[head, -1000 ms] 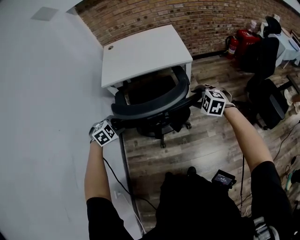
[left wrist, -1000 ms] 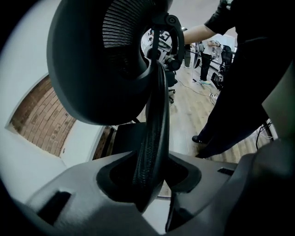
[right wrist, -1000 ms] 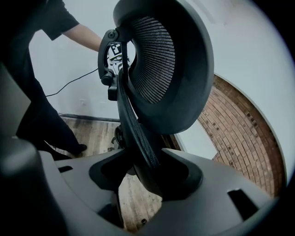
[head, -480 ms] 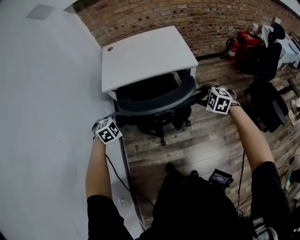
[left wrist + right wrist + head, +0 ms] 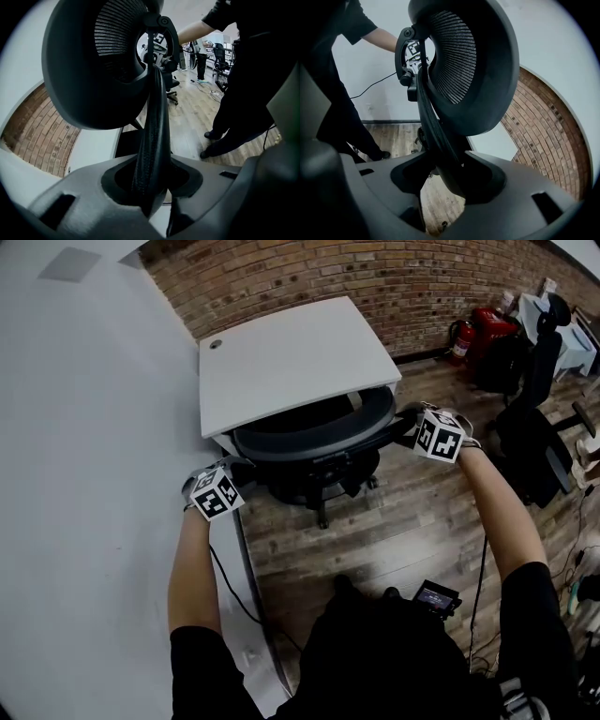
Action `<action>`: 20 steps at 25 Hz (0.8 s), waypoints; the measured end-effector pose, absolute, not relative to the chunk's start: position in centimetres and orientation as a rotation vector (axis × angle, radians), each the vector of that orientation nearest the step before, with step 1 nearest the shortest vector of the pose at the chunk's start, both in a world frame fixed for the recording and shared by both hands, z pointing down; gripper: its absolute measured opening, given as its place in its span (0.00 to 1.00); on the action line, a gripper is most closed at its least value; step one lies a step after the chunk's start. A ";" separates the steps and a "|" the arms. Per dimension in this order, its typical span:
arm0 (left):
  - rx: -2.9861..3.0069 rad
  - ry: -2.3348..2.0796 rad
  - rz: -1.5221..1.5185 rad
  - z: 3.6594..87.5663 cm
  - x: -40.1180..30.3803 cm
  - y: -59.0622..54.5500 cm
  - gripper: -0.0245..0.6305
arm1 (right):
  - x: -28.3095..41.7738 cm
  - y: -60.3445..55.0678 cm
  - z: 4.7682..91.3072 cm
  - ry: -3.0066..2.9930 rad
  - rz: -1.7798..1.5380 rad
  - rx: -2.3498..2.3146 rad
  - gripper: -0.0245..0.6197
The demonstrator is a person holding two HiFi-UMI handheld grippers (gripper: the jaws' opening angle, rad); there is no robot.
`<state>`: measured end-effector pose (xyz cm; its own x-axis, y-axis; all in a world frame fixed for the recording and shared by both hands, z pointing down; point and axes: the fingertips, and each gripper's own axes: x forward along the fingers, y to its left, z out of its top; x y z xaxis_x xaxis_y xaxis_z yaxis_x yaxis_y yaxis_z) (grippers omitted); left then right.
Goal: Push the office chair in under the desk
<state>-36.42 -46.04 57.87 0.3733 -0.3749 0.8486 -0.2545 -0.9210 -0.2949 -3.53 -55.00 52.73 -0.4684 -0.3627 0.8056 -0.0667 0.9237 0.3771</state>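
Two grippers grasp the office chair (image 5: 319,432) by the rim of its mesh backrest (image 5: 152,140), one at each end. Left gripper (image 5: 240,472): jaws have just been closing, with the rim between them and pressed. Right gripper (image 5: 406,425): jaws clenched on the rim. The seat lies under the white desk (image 5: 281,362), with the backrest at its front edge. The base stands on the wooden floor (image 5: 394,521).

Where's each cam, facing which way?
Head view: head-mounted, steeply down at desk and office chair; forearms, left tongs, right tongs show.
Left gripper view: on left tongs, along jaws that have just been closing on the backrest rim; legs show.
Right gripper view: on right tongs, jaws gripping the rim's other side; left arm shows.
Gripper views share the headrest.
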 end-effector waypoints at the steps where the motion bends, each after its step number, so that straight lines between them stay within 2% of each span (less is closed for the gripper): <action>1: -2.499 0.586 -1.591 57.9 -36.4 -46.3 0.23 | -3.5 -55.2 52.7 -2.040 -0.361 0.313 0.37; 11: -2.466 0.601 -1.551 58.5 -37.1 -48.7 0.22 | -4.2 -57.2 53.6 -2.025 -0.328 0.341 0.37; 20: -2.528 0.598 -1.473 58.4 -37.9 -55.3 0.20 | -5.7 -64.7 53.2 -2.013 -0.328 0.302 0.38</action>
